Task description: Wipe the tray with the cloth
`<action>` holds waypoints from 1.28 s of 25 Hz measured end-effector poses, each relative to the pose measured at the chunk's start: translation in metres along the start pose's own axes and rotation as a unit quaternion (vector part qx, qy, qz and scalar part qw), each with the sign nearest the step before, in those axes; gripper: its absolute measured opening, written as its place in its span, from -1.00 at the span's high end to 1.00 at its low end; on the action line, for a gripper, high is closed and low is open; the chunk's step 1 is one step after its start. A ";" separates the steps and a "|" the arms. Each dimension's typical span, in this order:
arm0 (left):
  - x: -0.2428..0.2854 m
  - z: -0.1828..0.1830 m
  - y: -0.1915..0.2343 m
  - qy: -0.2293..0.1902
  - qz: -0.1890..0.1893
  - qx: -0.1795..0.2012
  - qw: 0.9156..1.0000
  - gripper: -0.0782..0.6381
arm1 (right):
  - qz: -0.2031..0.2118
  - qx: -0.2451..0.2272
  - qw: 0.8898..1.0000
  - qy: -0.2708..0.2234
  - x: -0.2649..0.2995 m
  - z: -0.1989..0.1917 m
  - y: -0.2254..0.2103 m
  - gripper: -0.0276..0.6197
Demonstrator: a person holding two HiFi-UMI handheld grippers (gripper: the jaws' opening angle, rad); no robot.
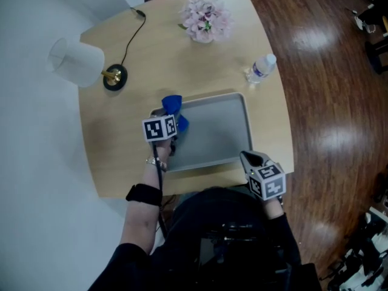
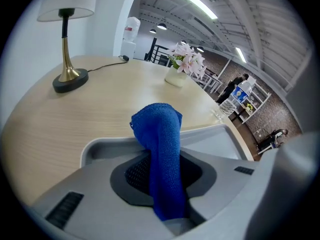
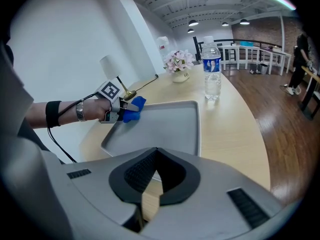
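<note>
A pale wooden table (image 1: 121, 162) is seen from above in the head view. A grey tray (image 1: 218, 132) is set at the table's near edge. From the tray, a white-shaded lamp (image 1: 76, 61) is placed at 10 o'clock and a pot of pink flowers (image 1: 206, 20) at 12 o'clock.

The left gripper (image 2: 162, 169) is held over the tray's 10 o'clock corner. Its jaws are pinched on a blue cloth (image 2: 160, 129), which stands up past the tips and is seen at that corner's rim.

The right gripper (image 3: 156, 154) is held at the tray's 5 o'clock corner. Its jaws are pressed together at the tips with nothing between them. Contact with the tray cannot be told.

A water bottle (image 3: 212, 79) is stood at 2 o'clock from the tray. A blue label is carried on it, but the print is too small to be read.
</note>
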State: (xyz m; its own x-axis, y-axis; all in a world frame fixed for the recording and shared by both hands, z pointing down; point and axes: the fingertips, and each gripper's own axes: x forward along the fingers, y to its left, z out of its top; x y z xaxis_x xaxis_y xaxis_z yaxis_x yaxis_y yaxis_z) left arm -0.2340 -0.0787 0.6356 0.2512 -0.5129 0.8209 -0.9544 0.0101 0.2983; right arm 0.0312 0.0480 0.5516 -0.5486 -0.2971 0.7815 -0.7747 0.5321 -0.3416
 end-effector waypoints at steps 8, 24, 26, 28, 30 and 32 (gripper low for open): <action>-0.010 -0.037 -0.030 0.016 -0.017 0.001 1.000 0.47 | 0.004 -0.005 1.000 -0.006 -0.004 -0.003 0.001 0.90; -0.057 -0.153 -0.077 0.061 -0.034 0.012 0.997 0.47 | 0.020 -0.029 0.999 -0.025 -0.014 0.001 0.007 0.90; -0.057 -0.157 -0.079 0.066 -0.030 0.023 0.997 0.47 | 0.021 -0.030 0.999 -0.027 -0.014 0.002 0.007 0.90; -0.057 -0.158 -0.080 0.069 -0.028 0.032 0.997 0.47 | 0.022 -0.031 0.999 -0.029 -0.014 0.003 0.007 0.90; -0.057 -0.157 -0.079 0.071 -0.029 0.033 0.997 0.47 | 0.024 -0.032 0.999 -0.031 -0.014 0.003 0.007 0.90; -0.057 -0.153 -0.077 0.067 -0.033 0.016 0.997 0.47 | 0.024 -0.032 0.999 -0.033 -0.014 0.004 0.006 0.90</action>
State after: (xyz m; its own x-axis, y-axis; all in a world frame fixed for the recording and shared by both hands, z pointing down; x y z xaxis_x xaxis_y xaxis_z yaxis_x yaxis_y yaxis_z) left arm -0.1499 0.0811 0.6402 0.3315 -0.3920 0.8582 -0.9390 -0.0483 0.3406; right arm 0.0330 0.0525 0.5362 -0.6061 -0.3197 0.7283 -0.7263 0.5957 -0.3430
